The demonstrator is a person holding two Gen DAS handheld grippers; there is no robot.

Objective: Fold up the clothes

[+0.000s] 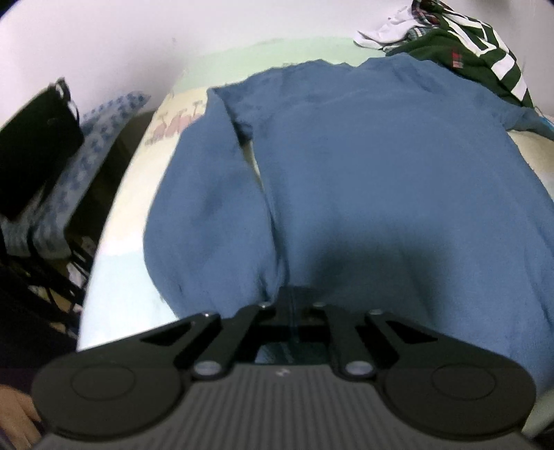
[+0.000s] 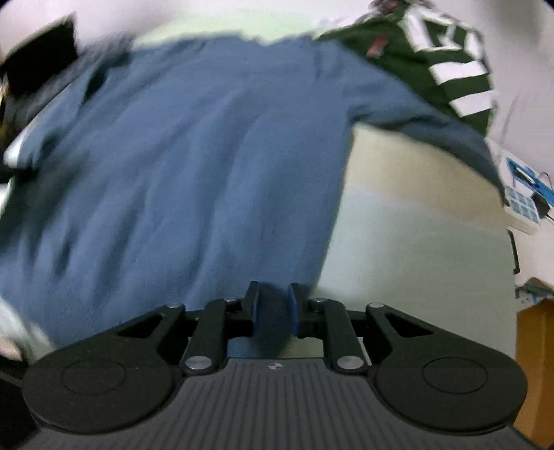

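A blue long-sleeved top [image 1: 363, 166] lies spread on a pale bed [image 1: 114, 277], collar at the far end, its left sleeve folded down along the body. My left gripper [image 1: 292, 301] is shut on the top's near hem, left of centre. In the right wrist view the same blue top [image 2: 180, 166] fills the left and middle, with its right sleeve [image 2: 432, 128] stretched out to the right. My right gripper [image 2: 273, 304] is shut on a bunch of the hem, cloth showing between the blue pads [image 2: 293, 308].
A dark green and white striped garment [image 1: 477, 45] lies piled at the bed's far right, beside white and plaid clothes [image 1: 394, 27]. A black bag [image 1: 31, 145] and patterned cloth [image 1: 79, 155] are off the bed's left side. A brown box [image 2: 536, 374] stands at right.
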